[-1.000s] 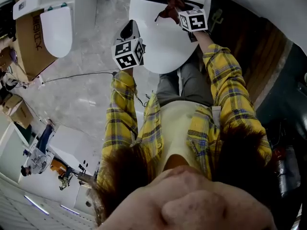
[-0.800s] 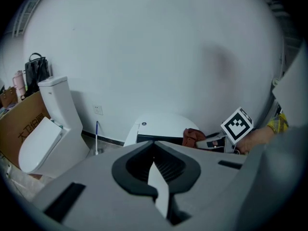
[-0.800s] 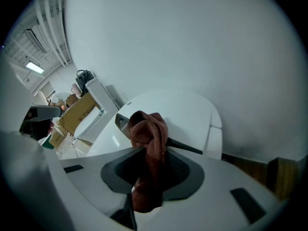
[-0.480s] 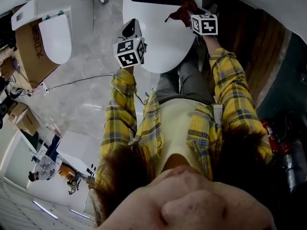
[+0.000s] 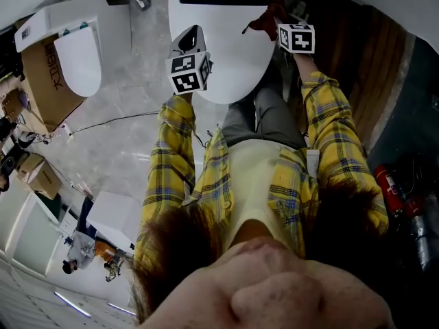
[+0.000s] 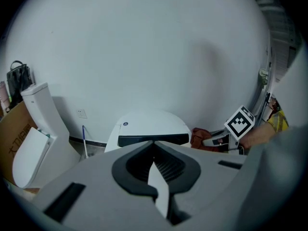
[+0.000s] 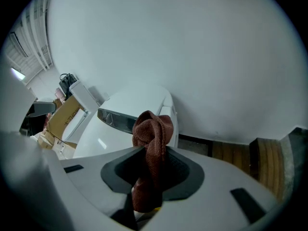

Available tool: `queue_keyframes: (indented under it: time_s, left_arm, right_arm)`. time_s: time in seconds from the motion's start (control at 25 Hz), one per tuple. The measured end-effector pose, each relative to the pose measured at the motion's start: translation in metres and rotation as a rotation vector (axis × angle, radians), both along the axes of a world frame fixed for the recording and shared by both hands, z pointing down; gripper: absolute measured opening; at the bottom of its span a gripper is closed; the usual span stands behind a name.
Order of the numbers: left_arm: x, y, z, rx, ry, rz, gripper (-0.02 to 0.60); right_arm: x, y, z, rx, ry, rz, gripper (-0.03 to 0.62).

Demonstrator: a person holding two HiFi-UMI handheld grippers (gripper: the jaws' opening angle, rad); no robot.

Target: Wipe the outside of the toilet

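The white toilet (image 5: 223, 46) stands at the top middle of the head view, lid down, with a dark strip across its back. My right gripper (image 5: 278, 20) is shut on a dark red cloth (image 5: 266, 16), which lies at the lid's back right edge. In the right gripper view the cloth (image 7: 151, 138) bunches up out of my right gripper (image 7: 147, 177), with the toilet (image 7: 130, 112) just beyond. My left gripper (image 5: 190, 41) hovers over the lid's left side, shut and holding nothing. The left gripper view shows my left gripper (image 6: 155, 160), the toilet (image 6: 153, 128) ahead and the cloth (image 6: 199, 138) at right.
A second toilet (image 5: 79, 46) sits in a cardboard box (image 5: 48, 74) at the left. A thin cable (image 5: 103, 118) runs over the grey floor. Wooden boards (image 5: 370, 67) and a red fire extinguisher (image 5: 389, 187) are on the right. A white wall (image 6: 144, 57) rises behind the toilet.
My right gripper has drawn the cloth rightward along the back of the lid to its right edge. The left gripper has stayed over the lid's left side.
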State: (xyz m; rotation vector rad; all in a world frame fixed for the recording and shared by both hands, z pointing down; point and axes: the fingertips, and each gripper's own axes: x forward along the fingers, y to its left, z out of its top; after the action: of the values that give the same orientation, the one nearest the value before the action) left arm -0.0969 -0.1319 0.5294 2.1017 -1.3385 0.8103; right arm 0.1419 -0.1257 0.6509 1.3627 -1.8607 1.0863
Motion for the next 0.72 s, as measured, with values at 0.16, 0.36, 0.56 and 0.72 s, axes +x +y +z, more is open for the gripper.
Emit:
queue_keyframes:
  time_s: [0.16,0.36,0.56,0.72]
  left_arm:
    - [-0.001,0.003,-0.001,0.003,-0.01,0.008,0.008]
    - [-0.012,0.008,-0.004,0.012,-0.005,-0.033,0.008]
    - [-0.029,0.017,-0.007,0.008,-0.002,-0.082,0.008]
    - [-0.047,0.025,-0.008,0.015,-0.005,-0.124,0.008]
  right_arm:
    - [-0.002,0.004,-0.013,0.028,-0.008,0.0,0.12]
    - [-0.028,0.01,-0.04,0.088,-0.053,-0.056,0.12]
    - [-0.071,0.015,-0.065,0.132,-0.111,-0.131,0.12]
    - [-0.114,0.02,-0.079,0.147,-0.167,-0.211,0.12]
